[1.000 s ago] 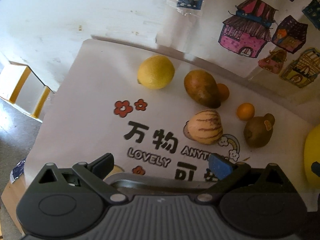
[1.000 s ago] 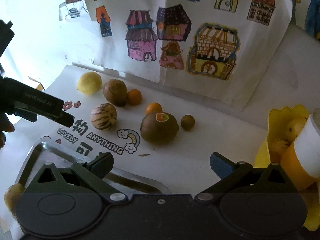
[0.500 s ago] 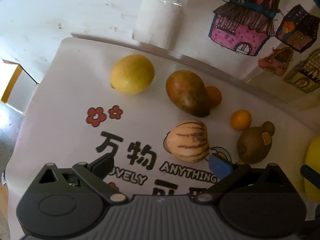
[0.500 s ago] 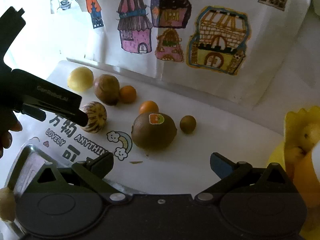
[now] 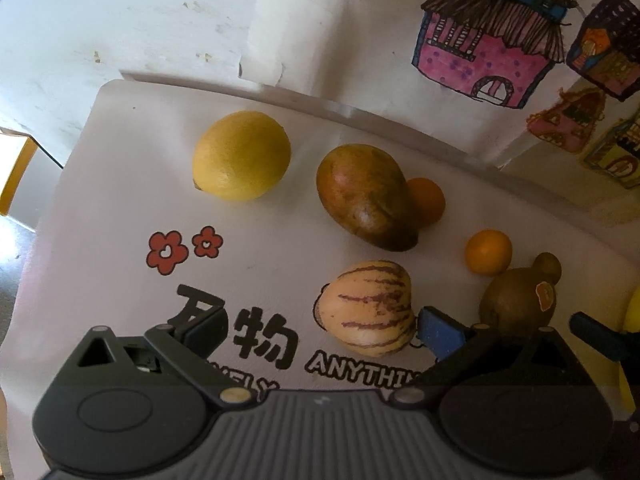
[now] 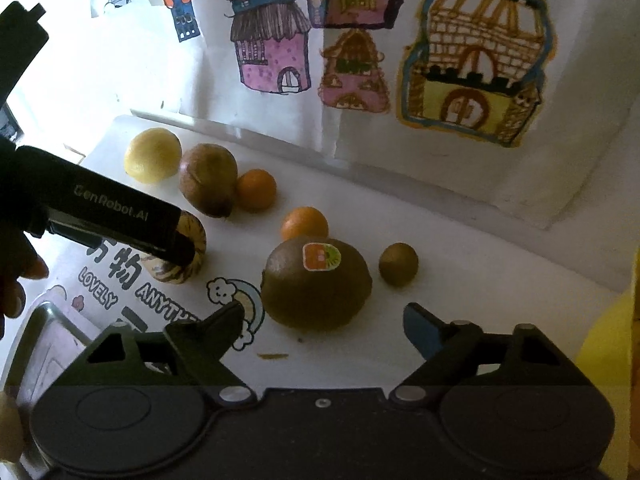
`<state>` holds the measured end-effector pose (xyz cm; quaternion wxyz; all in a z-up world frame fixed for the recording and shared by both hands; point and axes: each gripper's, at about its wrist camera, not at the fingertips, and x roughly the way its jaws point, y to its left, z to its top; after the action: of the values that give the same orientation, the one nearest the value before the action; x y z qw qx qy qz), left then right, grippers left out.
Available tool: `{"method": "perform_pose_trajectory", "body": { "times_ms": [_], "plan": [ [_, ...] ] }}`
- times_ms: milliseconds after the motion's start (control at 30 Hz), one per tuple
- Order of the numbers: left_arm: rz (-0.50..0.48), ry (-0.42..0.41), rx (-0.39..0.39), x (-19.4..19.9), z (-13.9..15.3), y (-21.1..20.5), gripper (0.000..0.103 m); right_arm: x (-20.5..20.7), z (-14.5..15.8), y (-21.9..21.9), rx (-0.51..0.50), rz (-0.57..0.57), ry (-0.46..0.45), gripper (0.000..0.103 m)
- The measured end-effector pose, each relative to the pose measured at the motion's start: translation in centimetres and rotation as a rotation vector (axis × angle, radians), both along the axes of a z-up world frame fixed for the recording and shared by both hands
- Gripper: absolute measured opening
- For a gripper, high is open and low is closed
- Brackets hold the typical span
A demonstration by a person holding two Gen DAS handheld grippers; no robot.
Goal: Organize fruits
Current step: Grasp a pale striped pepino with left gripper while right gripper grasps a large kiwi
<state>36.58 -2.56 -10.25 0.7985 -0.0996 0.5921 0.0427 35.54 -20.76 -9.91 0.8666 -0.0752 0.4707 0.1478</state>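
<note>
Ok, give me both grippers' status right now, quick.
Left gripper: open, holding nothing, fingers either side of the striped melon.
Right gripper: open, holding nothing, just short of the stickered kiwi.

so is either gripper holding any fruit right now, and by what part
Nothing is held. The left gripper has its jaws open around the striped melon, not closed on it. The right gripper is open in front of the kiwi.

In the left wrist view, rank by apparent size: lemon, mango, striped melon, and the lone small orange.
1. mango
2. lemon and striped melon: too alike to separate, and the melon sits nearer the camera
3. small orange, clearly smallest
</note>
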Motion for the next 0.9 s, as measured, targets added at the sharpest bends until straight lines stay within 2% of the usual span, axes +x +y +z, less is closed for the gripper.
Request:
{"method": "perform_pose_trajectory", "body": {
  "times_ms": [333,533,900],
  "plan": [
    [0.002,-0.017,-0.001,0.5,-1.2,-0.3,0.099,1.2,-1.6,0.8,0.013,0.029,0.016,0.082],
    [-0.004,-0.018,-0.037,0.9,-2.0,0.0,0.09,1.8,-2.0,1.1,0.01,0.045,0.014,0.078],
    [-0.04,-0.045,-0.099,0.5,-2.0,-0.2,0.067,2.3,-1.8,0.5,0.023,0.04,0.012,0.069]
  ]
}}
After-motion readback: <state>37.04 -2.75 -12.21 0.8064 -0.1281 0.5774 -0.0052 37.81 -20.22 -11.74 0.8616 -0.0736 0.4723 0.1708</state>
